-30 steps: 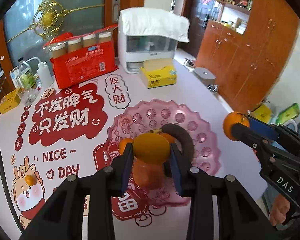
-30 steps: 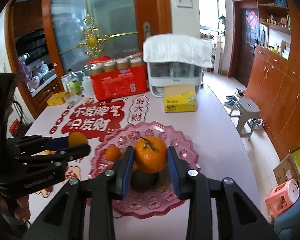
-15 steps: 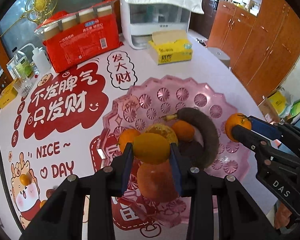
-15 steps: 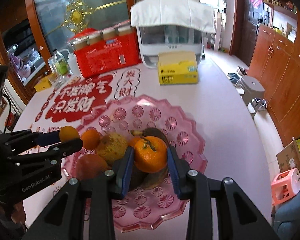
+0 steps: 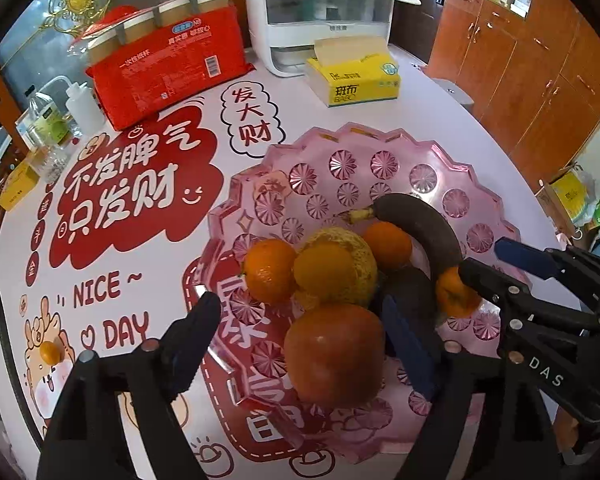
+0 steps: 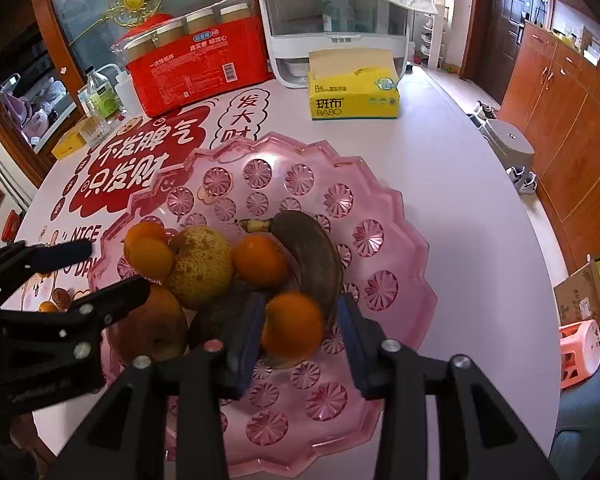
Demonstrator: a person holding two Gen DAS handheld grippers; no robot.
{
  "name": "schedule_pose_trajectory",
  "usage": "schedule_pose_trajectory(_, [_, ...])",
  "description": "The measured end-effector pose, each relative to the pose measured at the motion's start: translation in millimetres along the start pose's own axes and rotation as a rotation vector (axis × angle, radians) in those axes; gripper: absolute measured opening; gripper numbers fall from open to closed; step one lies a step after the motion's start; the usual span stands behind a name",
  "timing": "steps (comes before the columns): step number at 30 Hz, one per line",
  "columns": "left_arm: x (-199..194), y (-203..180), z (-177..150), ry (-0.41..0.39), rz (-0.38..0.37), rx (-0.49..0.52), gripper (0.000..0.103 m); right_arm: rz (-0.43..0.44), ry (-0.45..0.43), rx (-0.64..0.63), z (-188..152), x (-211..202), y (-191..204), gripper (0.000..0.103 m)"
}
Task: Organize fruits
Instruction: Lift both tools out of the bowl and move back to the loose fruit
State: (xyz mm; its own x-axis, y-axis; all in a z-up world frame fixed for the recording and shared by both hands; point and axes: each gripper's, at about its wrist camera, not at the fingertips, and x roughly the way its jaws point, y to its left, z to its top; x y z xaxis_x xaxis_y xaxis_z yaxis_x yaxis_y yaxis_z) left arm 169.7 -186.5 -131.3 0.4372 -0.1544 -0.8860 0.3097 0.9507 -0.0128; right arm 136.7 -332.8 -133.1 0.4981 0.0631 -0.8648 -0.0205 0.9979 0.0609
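Spreading wide at frame bottom, both grippers' jaws frame round fruit piled on the scalloped pink plate (image 6: 384, 204).

We see a pink plate (image 6: 384, 216) holding piled fruit: a speckled pear (image 6: 201, 266), a browned banana (image 6: 314, 258) curving at the right, several oranges (image 5: 269, 270), and a reddish apple (image 5: 334, 354) nearest us.
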Motion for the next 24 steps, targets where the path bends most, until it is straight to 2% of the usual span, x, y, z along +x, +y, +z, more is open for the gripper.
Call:
schedule_pose_trajectory(5, [-3,6,-5,0.01,0.008,-0.015,0.083,0.001,-0.013,0.007,0,-6,1,0.048])
schedule_pose_trajectory(24, [-33,29,-30,-0.005,0.013,-0.081,0.084,-0.018,-0.041,-0.006,-13,-35,13,0.048])
